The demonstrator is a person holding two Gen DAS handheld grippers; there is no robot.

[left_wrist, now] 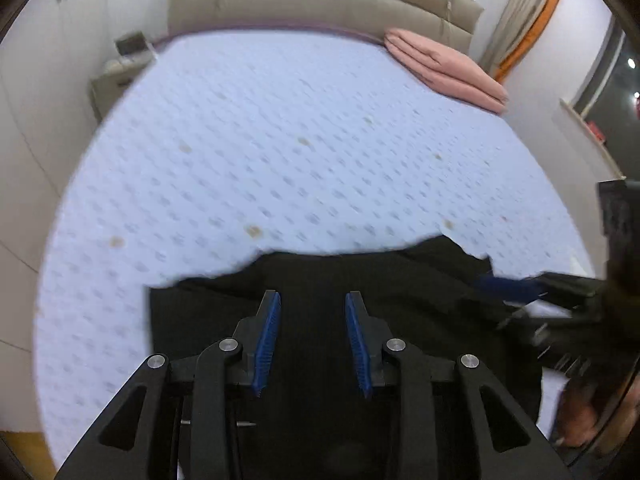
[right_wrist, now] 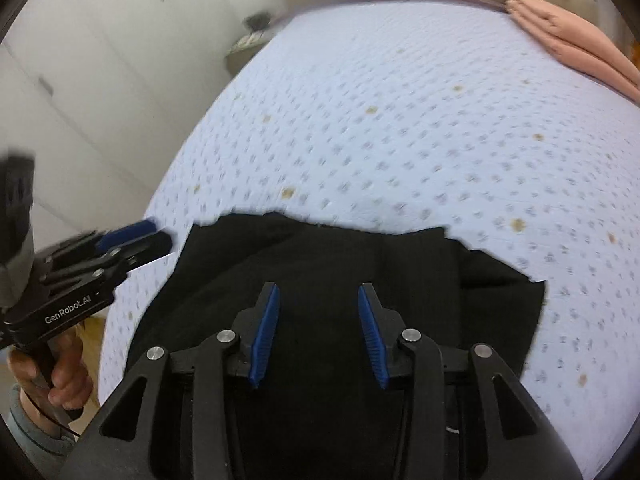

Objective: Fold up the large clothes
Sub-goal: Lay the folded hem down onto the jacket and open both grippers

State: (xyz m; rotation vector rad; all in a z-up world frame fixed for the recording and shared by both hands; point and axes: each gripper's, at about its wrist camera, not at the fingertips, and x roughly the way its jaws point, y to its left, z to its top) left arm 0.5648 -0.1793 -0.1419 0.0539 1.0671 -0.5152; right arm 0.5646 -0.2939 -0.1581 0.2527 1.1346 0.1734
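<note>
A black garment (left_wrist: 360,280) lies folded and flat at the near edge of the bed; it also shows in the right wrist view (right_wrist: 320,256). My left gripper (left_wrist: 313,300) is open and empty, hovering above the garment's near part. My right gripper (right_wrist: 318,292) is open and empty over the same garment. The right gripper shows at the right edge of the left wrist view (left_wrist: 516,286), by the garment's right side. The left gripper shows at the left edge of the right wrist view (right_wrist: 138,234), just off the garment's left corner.
The bed (left_wrist: 280,140) has a pale blue dotted sheet (right_wrist: 400,120). A folded pink blanket (left_wrist: 444,68) lies at the far right corner by the beige headboard (left_wrist: 320,4). A nightstand (left_wrist: 116,76) stands at the far left. White wardrobe doors (right_wrist: 80,60) line the left side.
</note>
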